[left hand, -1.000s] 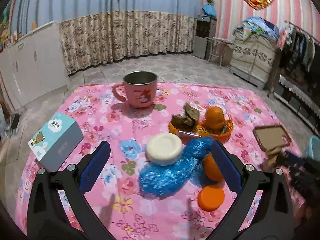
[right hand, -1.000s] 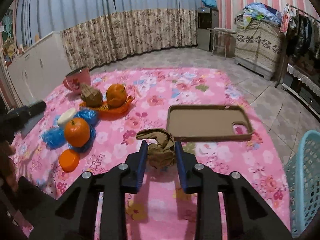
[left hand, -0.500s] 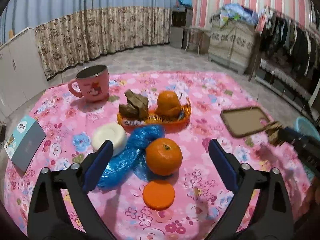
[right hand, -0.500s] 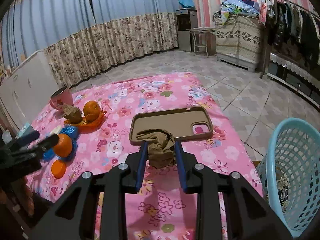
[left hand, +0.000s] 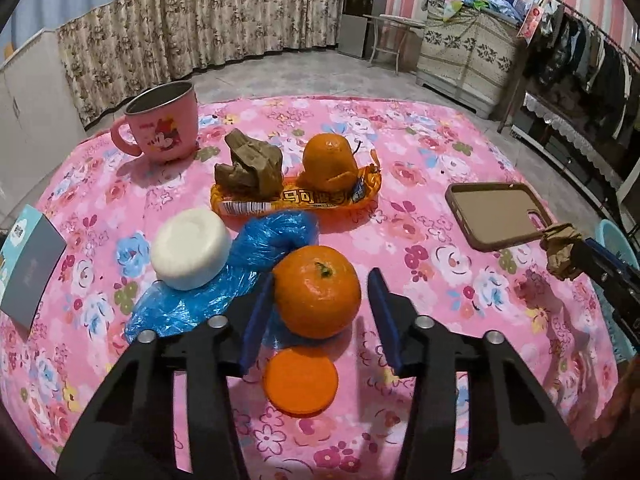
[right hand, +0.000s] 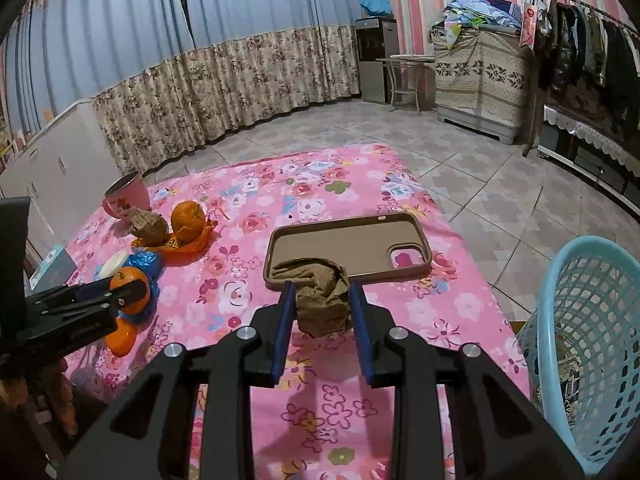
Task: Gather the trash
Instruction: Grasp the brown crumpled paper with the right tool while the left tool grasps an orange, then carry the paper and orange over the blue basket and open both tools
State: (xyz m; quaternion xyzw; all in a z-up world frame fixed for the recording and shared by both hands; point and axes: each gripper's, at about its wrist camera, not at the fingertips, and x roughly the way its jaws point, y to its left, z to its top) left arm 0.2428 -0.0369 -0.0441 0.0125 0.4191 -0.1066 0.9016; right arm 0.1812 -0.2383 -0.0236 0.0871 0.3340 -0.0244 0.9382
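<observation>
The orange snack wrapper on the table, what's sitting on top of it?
On the orange snack wrapper sit a crumpled brown paper wad and a mandarin. The wrapper's middle beneath them is hidden.

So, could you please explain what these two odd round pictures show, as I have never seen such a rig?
There is no robot here: a person holds a two-finger gripper in each hand, and a fisheye camera on each looks forward along its fingers. One picture is from the left gripper, the other from the right gripper. The left gripper is open, its fingers either side of an orange on the pink tablecloth. The right gripper is shut on a crumpled brown paper, above the cloth near a phone case. Also on the cloth are a pink mug, a blue bag and a wrapper. A blue basket stands beside the table.
</observation>
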